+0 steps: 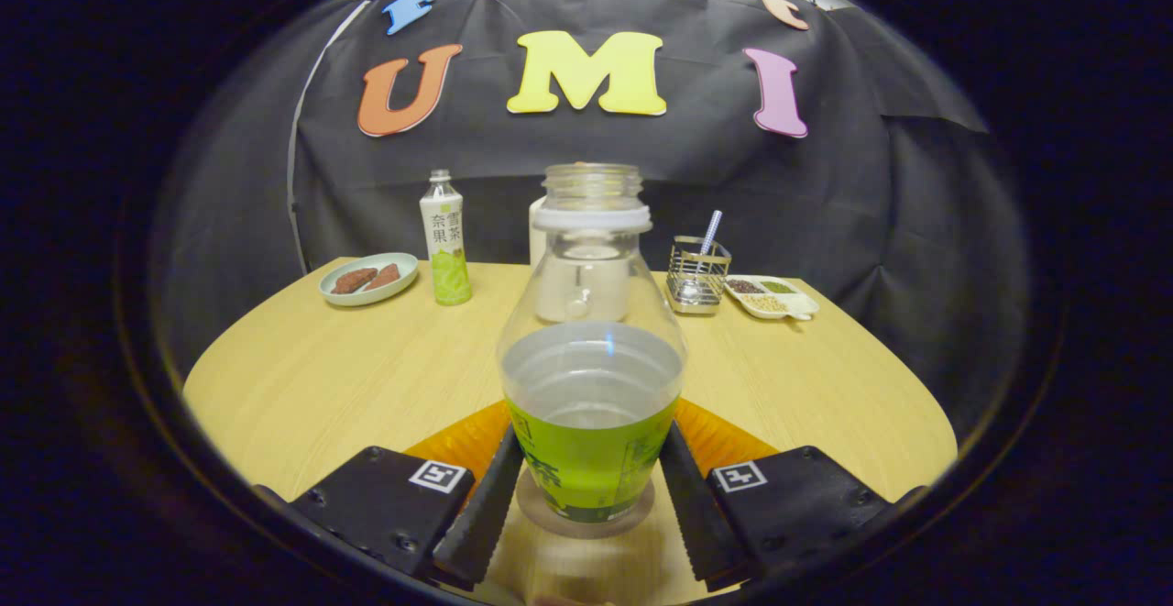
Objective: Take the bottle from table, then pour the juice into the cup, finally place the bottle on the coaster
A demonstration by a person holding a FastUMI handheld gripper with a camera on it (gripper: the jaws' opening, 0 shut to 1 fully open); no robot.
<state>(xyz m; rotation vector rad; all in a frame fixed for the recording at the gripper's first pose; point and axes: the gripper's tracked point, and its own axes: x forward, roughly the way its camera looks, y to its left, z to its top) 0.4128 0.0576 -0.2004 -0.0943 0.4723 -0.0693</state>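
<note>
Bottle standing upright between the two fingers of the hand-held gripper, its cap off and its open neck rising toward the booth's black cloth wall. Both fingers are pressing against the green label low on the bottle's sides, the jaws closed in just to its width, so the gripper is holding it. Clear liquid is sitting at a level a little above the label. Under and around the bottle's base an orange coaster is showing on either side of the fingers, lying on the pale wooden table; whether the base is resting on it or hanging just above cannot be told. Beyond the bottle, seen partly through its clear shoulder, a white cup is standing farther back on the table. Well behind and to the left, a second bottle with a green and white label is standing capped beside a pale green plate bearing brown pieces. To the right of the cup a wire holder is keeping a striped straw, with a divided white dish of small foods just beside it.
</note>
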